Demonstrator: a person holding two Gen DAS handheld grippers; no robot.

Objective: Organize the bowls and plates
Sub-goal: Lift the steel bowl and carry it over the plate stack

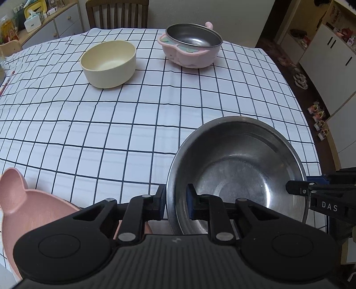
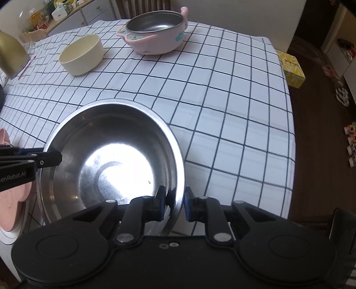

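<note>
A large steel bowl (image 1: 238, 173) (image 2: 111, 160) sits near the front edge of the checked tablecloth, and both grippers hold it. My left gripper (image 1: 175, 195) is shut on its left rim, one pad outside the wall and one inside. My right gripper (image 2: 175, 197) is shut on the opposite rim in the same way. Each gripper also shows from the side in the other view, the right gripper (image 1: 296, 189) and the left gripper (image 2: 52, 159). A pink bear-eared plate (image 1: 22, 204) (image 2: 13, 200) lies to the bowl's left. A cream bowl (image 1: 109, 63) and a pink bowl with a steel insert (image 1: 191, 44) stand farther back.
The checked tablecloth (image 1: 133, 124) covers the table. A yellow tissue box (image 2: 291, 69) lies beyond the right edge, and a gold-coloured object (image 2: 11, 55) stands at far left. A chair (image 1: 118, 13) is behind the table, with a cluttered cabinet (image 1: 44, 24) at the back left.
</note>
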